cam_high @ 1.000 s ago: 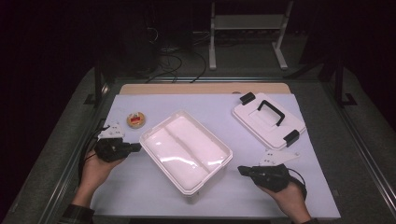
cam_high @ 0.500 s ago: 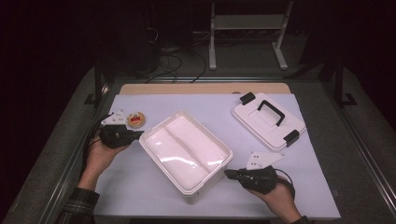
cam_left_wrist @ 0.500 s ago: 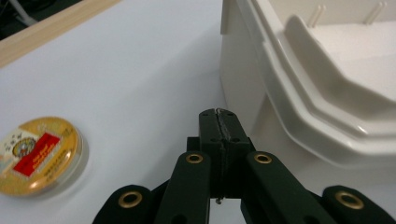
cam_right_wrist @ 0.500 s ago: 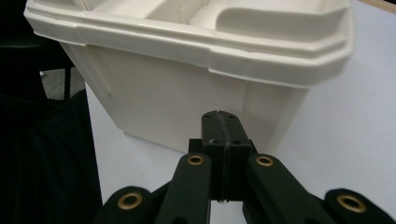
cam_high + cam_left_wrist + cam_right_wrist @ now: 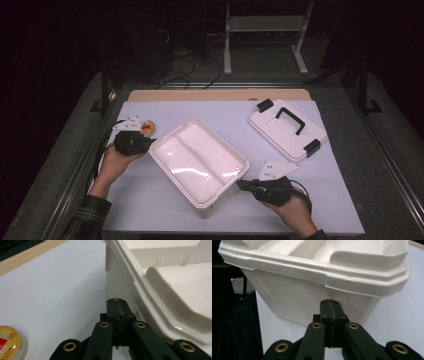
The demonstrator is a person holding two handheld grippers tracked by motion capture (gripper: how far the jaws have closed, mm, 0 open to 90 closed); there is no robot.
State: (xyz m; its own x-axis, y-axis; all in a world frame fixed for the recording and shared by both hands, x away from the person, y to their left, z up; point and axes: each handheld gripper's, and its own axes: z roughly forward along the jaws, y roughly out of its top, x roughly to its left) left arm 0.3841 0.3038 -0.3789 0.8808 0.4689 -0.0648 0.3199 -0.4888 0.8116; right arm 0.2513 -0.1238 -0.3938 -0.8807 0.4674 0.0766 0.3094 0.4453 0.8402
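Observation:
A white open box with a ridge along its floor sits askew at mid-table. My left gripper is shut and empty, its tip at the box's left corner. In the left gripper view the closed jaws point at the box's side wall just under the rim. My right gripper is also shut and empty, at the box's near right corner. In the right gripper view its tip lies close against the box wall below the rim. Whether either tip touches the box, I cannot tell.
A white lid with a black handle and black clips lies at the right rear. A small round tin with a red and yellow label sits just behind the left gripper, also seen as the tin. A wooden strip borders the white mat's far edge.
The left gripper moved away from the person, up to the box's left corner beside the tin. The right gripper slid left to the box's near right corner. Both stayed shut.

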